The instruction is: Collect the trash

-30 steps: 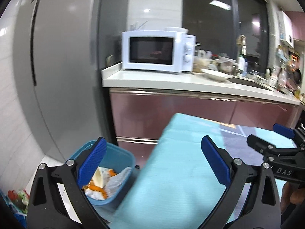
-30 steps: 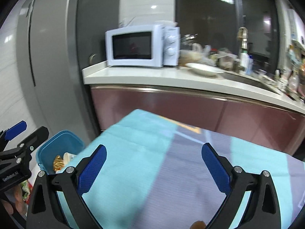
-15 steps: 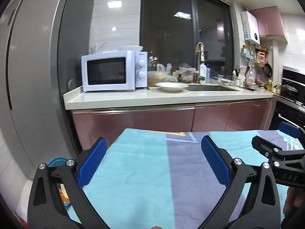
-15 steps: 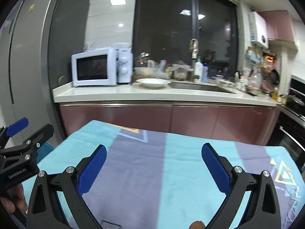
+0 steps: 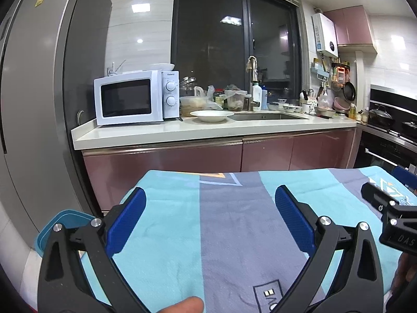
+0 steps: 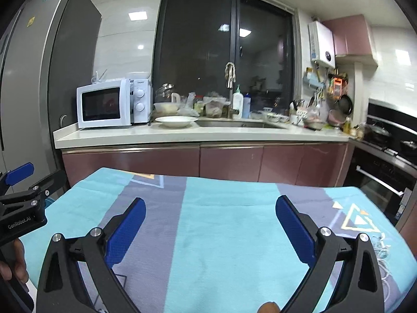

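Note:
My left gripper (image 5: 209,214) is open and empty above a table covered with a turquoise and grey striped cloth (image 5: 221,234). My right gripper (image 6: 211,221) is open and empty above the same cloth (image 6: 229,229). The blue trash bin (image 5: 49,230) shows only as a rim at the table's left end, behind my left gripper's arm; its contents are hidden. The right gripper also shows at the right edge of the left wrist view (image 5: 391,208). The left gripper shows at the left edge of the right wrist view (image 6: 23,190). No trash lies on the cloth in view.
A kitchen counter (image 5: 208,130) with pink cabinets runs behind the table, holding a white microwave (image 5: 135,100), a white dish (image 5: 211,115) and a sink. A grey fridge (image 5: 34,104) stands at the left. An oven (image 6: 385,167) stands at the right.
Both grippers have swung to the right and tilted up, away from the blue bin. The bin's trash has left the view and the whole counter and sink have come in.

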Available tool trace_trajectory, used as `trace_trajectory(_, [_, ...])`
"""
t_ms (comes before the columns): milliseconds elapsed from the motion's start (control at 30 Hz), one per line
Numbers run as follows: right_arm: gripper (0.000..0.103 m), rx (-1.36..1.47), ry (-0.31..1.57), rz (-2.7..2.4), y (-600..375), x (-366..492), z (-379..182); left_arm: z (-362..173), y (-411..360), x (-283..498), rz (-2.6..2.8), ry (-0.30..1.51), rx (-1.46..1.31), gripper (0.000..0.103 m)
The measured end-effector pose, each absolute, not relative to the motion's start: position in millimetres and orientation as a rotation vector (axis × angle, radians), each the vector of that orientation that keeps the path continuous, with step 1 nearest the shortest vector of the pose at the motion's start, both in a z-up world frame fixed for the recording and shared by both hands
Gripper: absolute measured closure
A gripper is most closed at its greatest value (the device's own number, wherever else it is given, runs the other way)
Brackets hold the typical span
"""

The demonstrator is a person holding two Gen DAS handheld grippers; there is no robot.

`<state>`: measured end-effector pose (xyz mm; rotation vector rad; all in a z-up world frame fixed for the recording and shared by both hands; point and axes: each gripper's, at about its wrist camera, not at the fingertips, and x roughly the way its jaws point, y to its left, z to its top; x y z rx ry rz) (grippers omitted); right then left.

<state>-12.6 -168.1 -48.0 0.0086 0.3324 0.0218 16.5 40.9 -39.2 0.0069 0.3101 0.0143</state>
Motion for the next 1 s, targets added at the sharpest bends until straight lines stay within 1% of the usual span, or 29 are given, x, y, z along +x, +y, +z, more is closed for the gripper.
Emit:
trace_trajectory(267, [0.007, 0.004, 0.274, -0.009, -175, -41, -42, -37, 39, 0, 0.015, 0.285, 0.030, 0.005])
trace_trajectory(533, [0.007, -0.004, 0.170, -0.047, -178, -71, -33, -25, 37, -36, -0.028, 0.163, 0.027, 0.005])
trace_trajectory(633, [0.007, 0.006, 0.154, -0.049, -180, -76, -31, -22, 35, -48, -0.028, 0.126, 0.030, 0.005])
trace_trajectory(1000, [0.006, 0.007, 0.148, -0.043, -179, -84, -27, -16, 39, -70, -0.023, 0.084, 0.027, 0.005])
